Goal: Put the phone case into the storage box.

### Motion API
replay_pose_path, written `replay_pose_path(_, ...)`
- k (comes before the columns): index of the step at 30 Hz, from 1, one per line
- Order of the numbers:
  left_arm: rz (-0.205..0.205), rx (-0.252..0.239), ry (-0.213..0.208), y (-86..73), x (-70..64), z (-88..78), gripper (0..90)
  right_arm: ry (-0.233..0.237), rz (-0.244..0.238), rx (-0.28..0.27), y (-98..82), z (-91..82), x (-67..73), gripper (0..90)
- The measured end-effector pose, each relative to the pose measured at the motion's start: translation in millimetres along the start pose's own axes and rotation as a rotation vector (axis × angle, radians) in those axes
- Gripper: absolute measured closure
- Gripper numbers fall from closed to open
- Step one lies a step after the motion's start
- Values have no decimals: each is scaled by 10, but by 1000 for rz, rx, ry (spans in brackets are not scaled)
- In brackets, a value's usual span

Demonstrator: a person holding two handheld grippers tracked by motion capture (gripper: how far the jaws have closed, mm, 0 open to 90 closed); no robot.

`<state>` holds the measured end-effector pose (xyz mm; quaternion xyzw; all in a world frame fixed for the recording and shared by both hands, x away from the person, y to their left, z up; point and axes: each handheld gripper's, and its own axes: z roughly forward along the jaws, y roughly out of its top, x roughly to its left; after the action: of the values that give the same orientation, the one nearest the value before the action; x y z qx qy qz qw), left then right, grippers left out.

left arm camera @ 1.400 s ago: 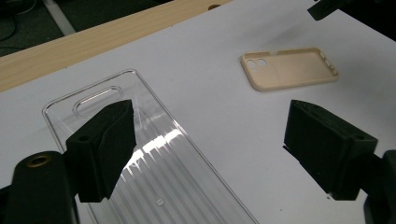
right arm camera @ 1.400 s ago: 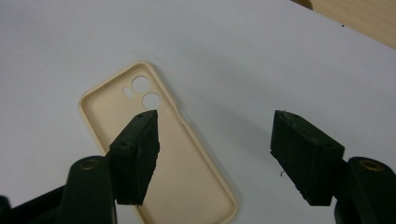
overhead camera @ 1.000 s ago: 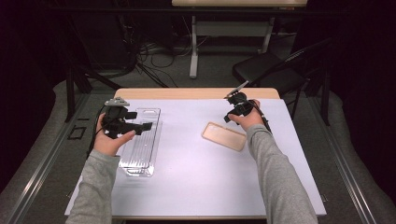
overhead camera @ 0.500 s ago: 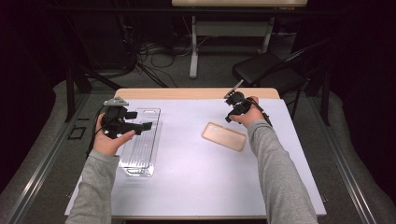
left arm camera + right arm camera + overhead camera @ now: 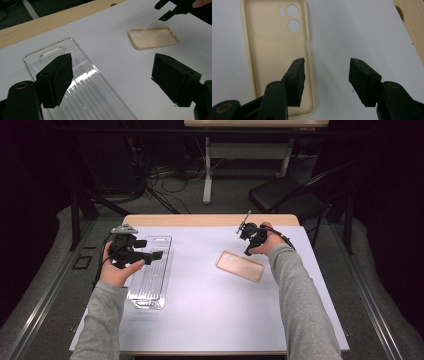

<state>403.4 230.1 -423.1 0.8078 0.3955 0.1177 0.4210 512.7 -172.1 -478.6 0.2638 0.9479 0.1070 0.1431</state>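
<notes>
A beige phone case (image 5: pixel 240 266) lies inside-up on the white table top, right of centre. My right gripper (image 5: pixel 247 249) hangs just above the case's far end, pointing down at it. In the right gripper view the right gripper (image 5: pixel 325 67) is open, its left jaw over the case (image 5: pixel 274 50) edge and nothing between the pads. A clear plastic tray (image 5: pixel 150 272) lies at the left. My left gripper (image 5: pixel 150 251) hovers over it, pointing right. In the left gripper view the left gripper (image 5: pixel 112 65) is wide open above the tray (image 5: pixel 82 82), with the case (image 5: pixel 153 37) and the right gripper (image 5: pixel 172 10) beyond.
The white sheet (image 5: pixel 210 310) covers a wooden table whose bare far edge (image 5: pixel 210 220) shows behind both hands. A dark folding chair (image 5: pixel 290 197) and cables stand on the floor past the table. Open white surface lies between tray and case.
</notes>
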Motion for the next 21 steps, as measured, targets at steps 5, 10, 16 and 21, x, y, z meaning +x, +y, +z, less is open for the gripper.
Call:
replay_pose_path(5,-7,3,-2,-7,2,8,172,3,-9,17,-25,33,1,467)
replay_pose_path(10,-5,11,-2,-7,-5,19,172,8,-35,24,-18,63,12,458)
replay_pose_path(16,-6,15,0,-12,-7,32,172,20,-20,34,-1,102,-3,485)
replay_pose_path(21,-7,14,2,-19,6,28,172,35,-3,48,7,145,-20,562)
